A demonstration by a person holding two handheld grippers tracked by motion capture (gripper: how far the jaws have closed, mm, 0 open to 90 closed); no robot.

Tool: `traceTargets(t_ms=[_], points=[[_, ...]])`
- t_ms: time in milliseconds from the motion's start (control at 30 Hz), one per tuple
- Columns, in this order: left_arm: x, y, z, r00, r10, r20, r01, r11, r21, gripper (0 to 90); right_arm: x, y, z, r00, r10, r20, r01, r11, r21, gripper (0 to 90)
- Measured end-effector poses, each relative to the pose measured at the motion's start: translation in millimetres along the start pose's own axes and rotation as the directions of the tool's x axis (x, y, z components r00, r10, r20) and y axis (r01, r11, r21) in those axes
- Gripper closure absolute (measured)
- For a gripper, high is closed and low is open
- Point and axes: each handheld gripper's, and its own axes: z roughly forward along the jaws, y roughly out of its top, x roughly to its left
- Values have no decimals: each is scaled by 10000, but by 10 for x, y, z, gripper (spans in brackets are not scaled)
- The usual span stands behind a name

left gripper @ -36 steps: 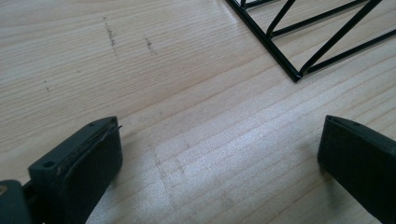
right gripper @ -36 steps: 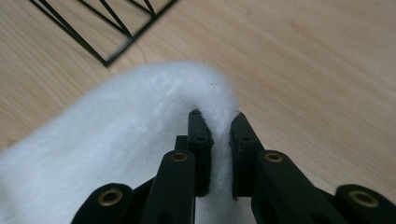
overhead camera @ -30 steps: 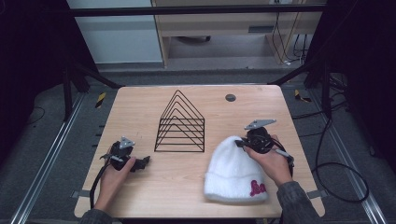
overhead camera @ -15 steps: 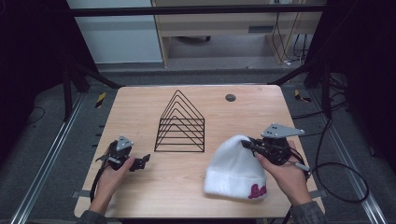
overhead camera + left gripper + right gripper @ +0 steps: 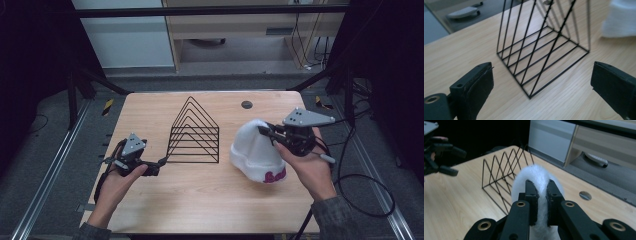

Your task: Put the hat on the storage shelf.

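A white knit hat with a pink mark on its cuff hangs from my right gripper, lifted at its top while its cuff still rests on the table. In the right gripper view both pads pinch a fold of the white hat between them, so my right gripper is shut on it. A black wire rack of triangular frames stands at the table's middle. My left gripper is held left of the rack, jaws wide apart and empty. The left gripper view faces the wire rack between its jaws.
The wooden table has a round grommet hole near its far edge. Cables trail off the right side by the right hand. A shelf unit and a grey floor lie beyond the far edge.
Both hands have risen. The right gripper has lifted the hat's top up and to the right, pulling the hat upright. The left gripper stays wide apart, now higher beside the rack.
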Motion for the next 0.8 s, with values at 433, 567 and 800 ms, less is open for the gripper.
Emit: traceTargets(t_ms=[433,567,800], points=[[-105,589,99,9916,630,1131,-635,9980,5,88,-111,680,136,9983,-328,484,358,9974,-623,833],[-102,666,115,9909,702,1150,-707,9975,5,89,-104,799,165,9981,-311,535,352,9963,-782,833],[-100,865,140,9878,967,1222,-952,9953,-180,97,-93,1089,187,9980,-358,525,420,9915,-1228,833]])
